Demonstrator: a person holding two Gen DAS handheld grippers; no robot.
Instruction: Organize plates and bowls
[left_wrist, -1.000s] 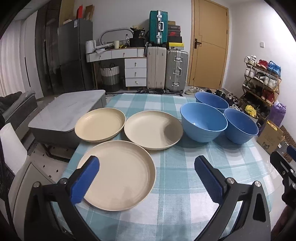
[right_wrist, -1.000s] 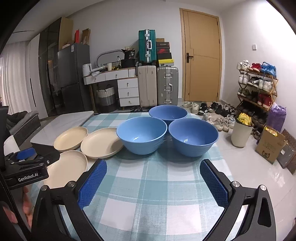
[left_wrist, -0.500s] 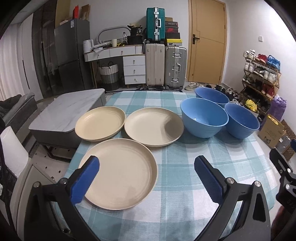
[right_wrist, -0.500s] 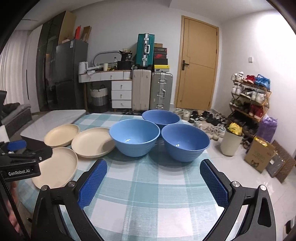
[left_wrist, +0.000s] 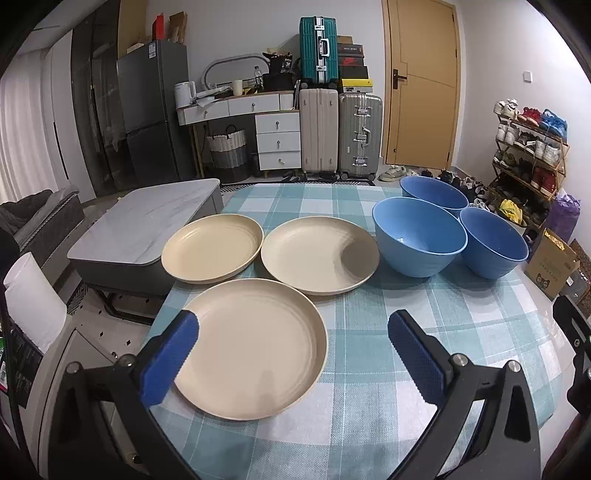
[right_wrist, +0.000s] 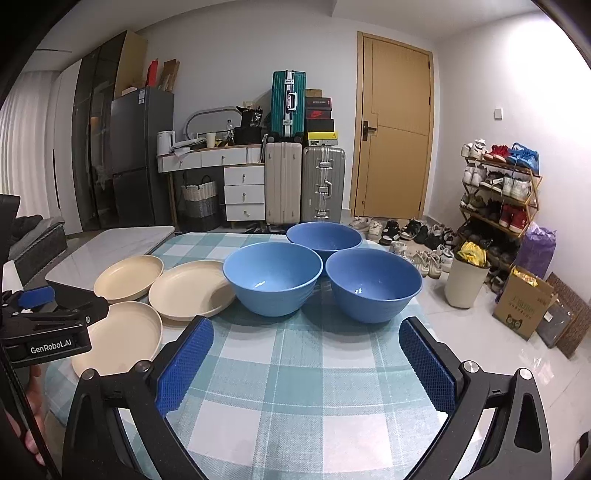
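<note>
Three cream plates lie on the checked tablecloth (left_wrist: 369, 369): a near plate (left_wrist: 255, 347), a back left plate (left_wrist: 212, 252) and a middle plate (left_wrist: 317, 254). Three blue bowls stand to the right: a near left bowl (left_wrist: 419, 236), a near right bowl (left_wrist: 493, 246) and a far bowl (left_wrist: 434, 190). My left gripper (left_wrist: 291, 350) is open and empty, low over the near plate. My right gripper (right_wrist: 304, 360) is open and empty, short of the bowls (right_wrist: 273, 282), (right_wrist: 373, 283), (right_wrist: 324, 238). The plates also show in the right wrist view (right_wrist: 122, 339), (right_wrist: 129, 277), (right_wrist: 190, 288).
The left gripper body (right_wrist: 44, 325) shows at the left of the right wrist view. A grey marble low table (left_wrist: 140, 229) stands off the table's left edge. A white bin (right_wrist: 465, 282), a cardboard box (right_wrist: 524, 306) and a shoe rack (right_wrist: 498, 192) stand on the floor to the right.
Both grippers have drawn back and tilted up a little, so the plates and bowls sit slightly farther off. Both stay open. Nothing on the table has moved.
</note>
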